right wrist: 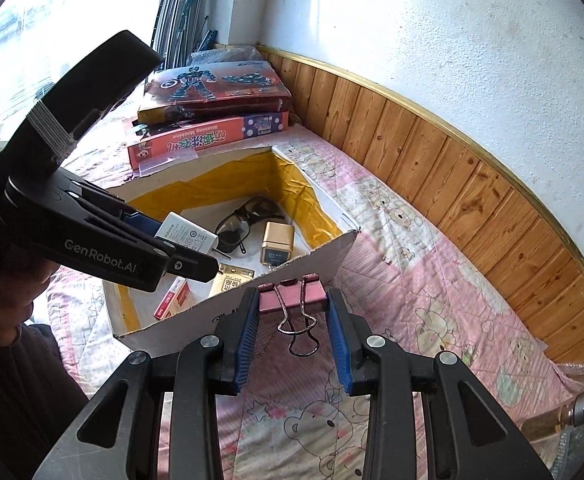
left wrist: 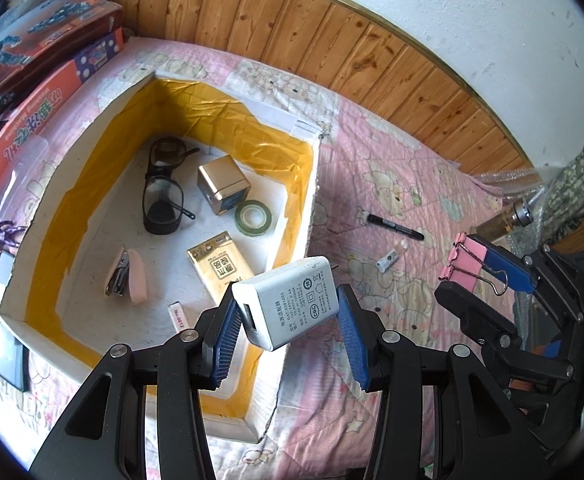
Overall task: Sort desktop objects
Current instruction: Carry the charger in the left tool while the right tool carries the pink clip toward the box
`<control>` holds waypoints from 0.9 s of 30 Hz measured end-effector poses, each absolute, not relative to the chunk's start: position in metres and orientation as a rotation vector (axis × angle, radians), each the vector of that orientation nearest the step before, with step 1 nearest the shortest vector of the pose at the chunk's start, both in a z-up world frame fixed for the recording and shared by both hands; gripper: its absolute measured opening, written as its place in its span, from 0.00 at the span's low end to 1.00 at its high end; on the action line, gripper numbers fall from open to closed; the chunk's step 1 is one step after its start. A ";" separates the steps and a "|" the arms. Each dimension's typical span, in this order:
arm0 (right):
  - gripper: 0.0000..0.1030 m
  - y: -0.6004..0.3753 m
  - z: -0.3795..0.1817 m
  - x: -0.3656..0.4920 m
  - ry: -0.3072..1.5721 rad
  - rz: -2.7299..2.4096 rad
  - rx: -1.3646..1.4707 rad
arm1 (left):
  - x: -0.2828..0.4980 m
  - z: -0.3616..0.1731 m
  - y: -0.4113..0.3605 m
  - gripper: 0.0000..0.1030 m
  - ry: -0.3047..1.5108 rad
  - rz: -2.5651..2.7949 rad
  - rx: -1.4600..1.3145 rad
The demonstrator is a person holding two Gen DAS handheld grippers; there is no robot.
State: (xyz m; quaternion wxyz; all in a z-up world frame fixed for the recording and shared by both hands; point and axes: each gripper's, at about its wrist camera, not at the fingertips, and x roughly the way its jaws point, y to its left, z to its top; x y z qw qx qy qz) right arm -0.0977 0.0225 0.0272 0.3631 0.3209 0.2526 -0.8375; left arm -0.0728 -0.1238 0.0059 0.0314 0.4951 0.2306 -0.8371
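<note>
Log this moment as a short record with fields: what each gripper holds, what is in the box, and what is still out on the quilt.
left gripper: shut on white charger, held above the box's near corner
right gripper: shut on pink binder clip, outside the box
box: white, yellow-taped inside, open top
in box: glasses, gold cube, green tape roll, pink stapler, gold packet
on quilt: black marker, small white item
</note>
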 end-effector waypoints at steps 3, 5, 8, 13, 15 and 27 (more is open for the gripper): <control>0.34 0.015 0.028 -0.101 0.654 -2.140 0.818 | -0.073 0.005 -0.129 0.47 0.719 -2.565 1.522; 0.34 0.011 0.028 -0.102 0.655 -2.130 0.813 | -0.073 0.004 -0.131 0.47 0.720 -2.557 1.521; 0.34 0.003 0.029 -0.105 0.660 -2.112 0.803 | -0.072 0.001 -0.136 0.47 0.729 -2.541 1.525; 0.34 -0.009 0.031 -0.110 0.667 -2.084 0.784 | -0.072 -0.003 -0.143 0.47 0.742 -2.512 1.524; 0.34 -0.014 0.032 -0.113 0.667 -2.074 0.778 | -0.071 -0.004 -0.147 0.47 0.748 -2.499 1.522; 0.34 -0.043 0.032 -0.123 0.663 -2.007 0.748 | -0.067 -0.013 -0.177 0.47 0.787 -2.414 1.505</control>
